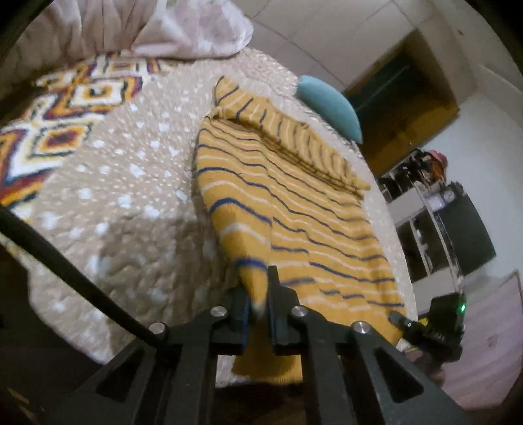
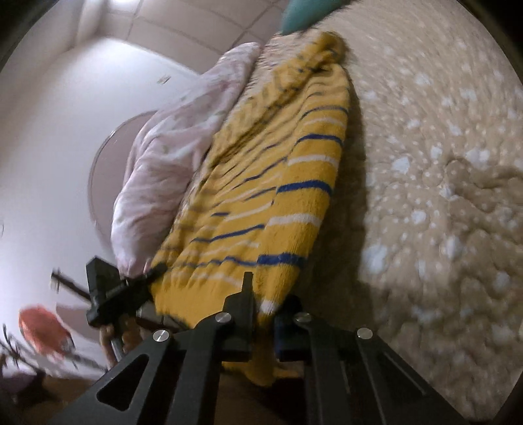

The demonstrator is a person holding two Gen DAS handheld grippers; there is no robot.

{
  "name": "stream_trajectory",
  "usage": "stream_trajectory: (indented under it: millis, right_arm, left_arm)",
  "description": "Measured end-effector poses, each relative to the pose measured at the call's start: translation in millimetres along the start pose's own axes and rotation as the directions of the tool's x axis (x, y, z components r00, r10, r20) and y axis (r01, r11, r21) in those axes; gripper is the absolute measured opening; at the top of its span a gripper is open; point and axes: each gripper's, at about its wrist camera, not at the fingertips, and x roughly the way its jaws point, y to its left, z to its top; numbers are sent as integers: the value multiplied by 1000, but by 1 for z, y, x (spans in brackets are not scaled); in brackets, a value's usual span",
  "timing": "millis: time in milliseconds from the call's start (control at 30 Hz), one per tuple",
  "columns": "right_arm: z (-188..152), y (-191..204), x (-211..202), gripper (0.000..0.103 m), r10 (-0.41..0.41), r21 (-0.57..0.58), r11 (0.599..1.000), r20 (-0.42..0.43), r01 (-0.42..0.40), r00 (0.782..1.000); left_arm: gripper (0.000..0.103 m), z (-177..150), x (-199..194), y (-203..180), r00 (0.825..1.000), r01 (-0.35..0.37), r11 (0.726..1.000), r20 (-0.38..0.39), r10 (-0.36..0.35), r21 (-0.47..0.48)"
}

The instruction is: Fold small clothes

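A yellow knitted garment with blue and white stripes [image 1: 287,202] lies spread on a beige dotted bedspread [image 1: 130,183]; it also shows in the right wrist view [image 2: 278,170]. My left gripper [image 1: 258,294] is shut on one near corner of its hem, which is lifted off the bed. My right gripper [image 2: 264,304] is shut on the other near corner. In the left wrist view the right gripper [image 1: 425,327] shows at the garment's right corner. In the right wrist view the left gripper [image 2: 114,294] shows at its left corner. The far part of the garment lies folded over itself.
A pink crumpled blanket [image 1: 183,29] lies at the far side of the bed, also in the right wrist view [image 2: 170,157]. A teal pillow [image 1: 330,104] sits beyond the garment. A patterned cloth [image 1: 65,114] lies at left. Shelves [image 1: 434,222] stand beside the bed.
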Motion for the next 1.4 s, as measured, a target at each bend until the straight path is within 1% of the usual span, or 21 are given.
stream_trajectory:
  millis: [67, 167, 233, 267, 400, 500, 567, 667, 767, 800, 867, 900, 933, 967, 1033, 1100, 1133, 1167, 1233, 1333, 1400]
  right_arm:
    - [-11, 10, -12, 9, -16, -44, 999, -13, 15, 1000]
    - [-21, 9, -13, 9, -20, -46, 999, -33, 18, 999]
    - [-21, 3, -8, 9, -18, -26, 1000, -39, 17, 999]
    - [-20, 1, -7, 9, -16, -19, 1000, -39, 16, 999]
    - [-12, 10, -5, 9, -30, -55, 998, -33, 28, 999]
    - [4, 14, -7, 9, -6, -64, 998, -10, 5, 1000]
    - [24, 19, -7, 9, 17, -77, 997, 11, -16, 1000]
    - [69, 34, -2, 9, 26, -122, 992, 50, -20, 998]
    - [135, 46, 16, 9, 5, -159, 987, 99, 10, 995]
    - [153, 48, 23, 9, 8, -156, 988, 106, 9, 994]
    - [205, 40, 46, 12, -5, -114, 993, 131, 20, 991]
    - [233, 28, 65, 13, -32, -77, 996, 143, 43, 989]
    - [255, 15, 80, 16, -57, -42, 997, 145, 64, 988]
    - [272, 3, 93, 22, -94, -6, 995, 145, 96, 985]
    - [298, -16, 110, 28, -186, 61, 982, 156, 179, 970]
    - [307, -25, 115, 39, -208, 86, 977, 168, 196, 964]
    - [310, -25, 116, 41, -220, 87, 974, 177, 207, 959]
    - [311, -25, 116, 45, -230, 75, 973, 182, 220, 956]
    - [312, -21, 116, 47, -261, 28, 965, 188, 261, 947]
    - [310, -13, 111, 50, -298, -5, 952, 228, 308, 927]
    - [309, -6, 103, 53, -316, -14, 944, 258, 331, 913]
  left_arm:
    - [8, -12, -9, -2, 1000, -4, 1000, -2, 4, 21]
    - [7, -19, -6, 4, 999, -35, 999, -7, 35, 19]
    - [7, -14, 2, 13, 999, -30, 999, -21, 30, -19]
    - [7, -12, 4, 14, 999, -29, 999, -20, 29, -19]
    - [7, 0, 4, 0, 999, -31, 998, 20, 30, 46]
    - [7, 21, 7, -11, 999, -1, 998, 51, -2, 60]
    - [7, 48, 14, -21, 996, 16, 998, 89, -22, 67]
    - [7, 99, 31, -36, 988, 4, 996, 153, -17, 87]
    - [7, 162, 67, -43, 985, 12, 999, 172, -20, 47]
    - [7, 181, 82, -44, 985, 2, 1000, 172, -7, 29]
    - [7, 222, 119, -43, 986, -55, 998, 159, 55, -6]
    - [7, 240, 141, -39, 988, -81, 996, 133, 84, -29]
    - [8, 255, 158, -33, 991, -89, 994, 98, 94, -56]
    - [8, 268, 172, -23, 994, -75, 992, 67, 82, -98]
    - [9, 278, 176, -12, 997, -17, 987, 71, 29, -162]
    - [26, 282, 163, -8, 992, 9, 988, 127, 11, -156]
    - [53, 282, 156, -9, 989, -2, 991, 149, 23, -137]
    - [68, 281, 148, -9, 983, -30, 992, 177, 52, -121]
    - [69, 275, 138, -7, 973, -78, 992, 212, 97, -98]
    - [69, 268, 140, -8, 976, -125, 992, 174, 129, -34]
    - [69, 258, 142, -18, 974, -161, 986, 167, 151, 45]
